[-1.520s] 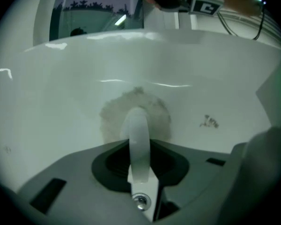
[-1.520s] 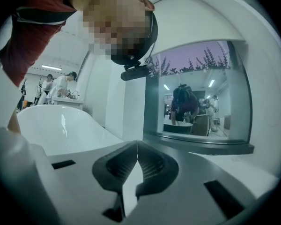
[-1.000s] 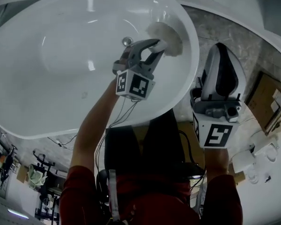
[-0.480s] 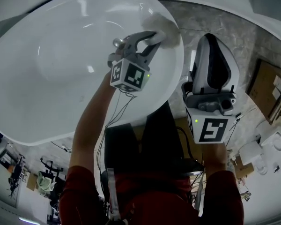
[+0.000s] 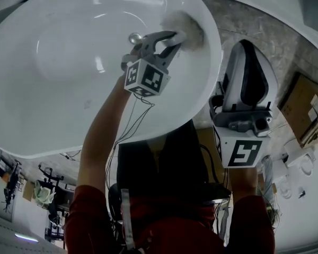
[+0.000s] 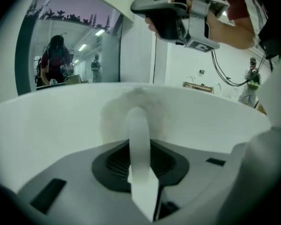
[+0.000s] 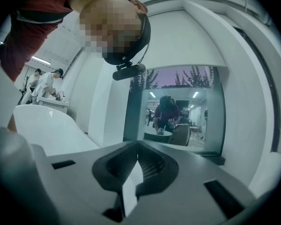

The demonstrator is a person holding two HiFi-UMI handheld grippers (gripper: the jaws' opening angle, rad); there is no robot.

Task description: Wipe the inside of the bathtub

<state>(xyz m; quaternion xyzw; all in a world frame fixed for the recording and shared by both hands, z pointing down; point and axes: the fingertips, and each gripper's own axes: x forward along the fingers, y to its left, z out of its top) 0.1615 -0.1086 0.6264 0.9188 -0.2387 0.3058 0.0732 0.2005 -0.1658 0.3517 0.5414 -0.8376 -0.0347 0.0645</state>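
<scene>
The left gripper point(image 5: 168, 40) is clamped on a narrow white strip point(image 6: 139, 135) that runs up to a fluffy white pad point(image 5: 186, 26). The pad is pressed against the inner wall of the bathtub point(image 5: 214, 67), high on the right side just below the rim, with the drain point(image 5: 135, 37) near it toward the basin floor. The right gripper point(image 5: 247, 52) hangs outside the tub beside that same rim, its jaws drawn together on nothing. The main risk, as I judge it, lies in the grip: the jaws pinch only the strip and not the body of the pad, so a hard push along the slick curved wall could fold the pad over or drag the strip out of the pads, leaving bare plastic to scrape the enamel. So close to the rim, an upward stroke could also carry the pad over the edge and off the surface being cleaned. The idle right gripper sits near enough to that edge to knock it if the person leans in. Most of the basin lies well apart from the pad — likely not yet covered.
</scene>
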